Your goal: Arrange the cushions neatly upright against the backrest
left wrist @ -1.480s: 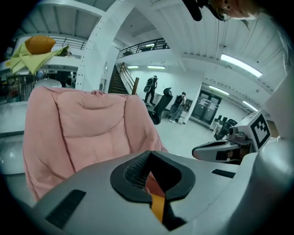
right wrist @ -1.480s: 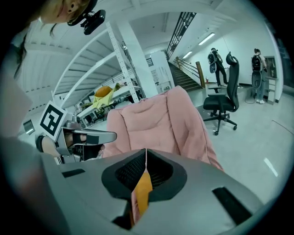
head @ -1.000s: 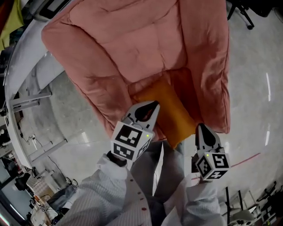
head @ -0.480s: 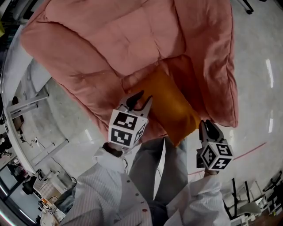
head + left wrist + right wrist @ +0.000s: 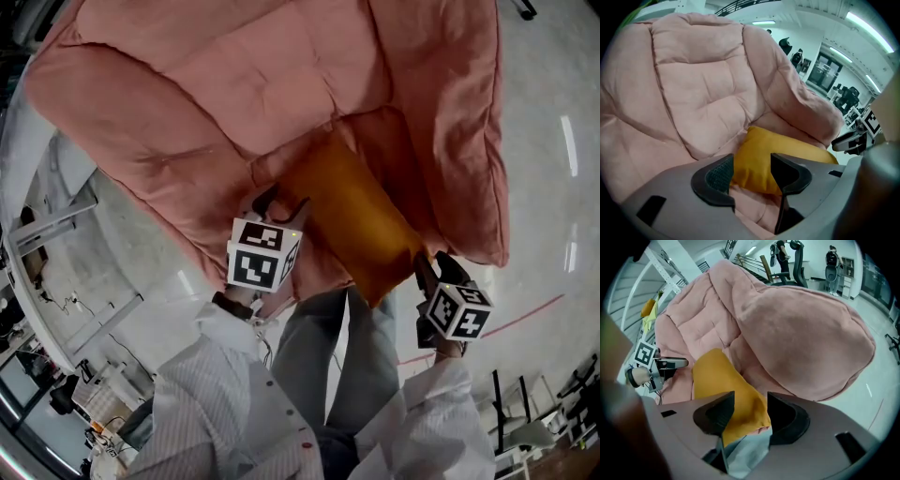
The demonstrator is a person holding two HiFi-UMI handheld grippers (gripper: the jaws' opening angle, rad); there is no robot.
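The yellow cushion (image 5: 352, 211) lay on the seat of the pink chair (image 5: 216, 84). Your left gripper (image 5: 281, 206) and right gripper (image 5: 434, 267) had just opened wide, each with a cushion corner loose between its jaws.

Yellow cushion (image 5: 778, 143) between just-opened tool (image 5: 751, 165) jaws

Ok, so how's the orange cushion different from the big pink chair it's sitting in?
The orange cushion is small and smooth; the pink chair is far bigger, puffy and quilted with stitched seams. The cushion lies inside the chair, which wraps round it. Both are soft fabric.
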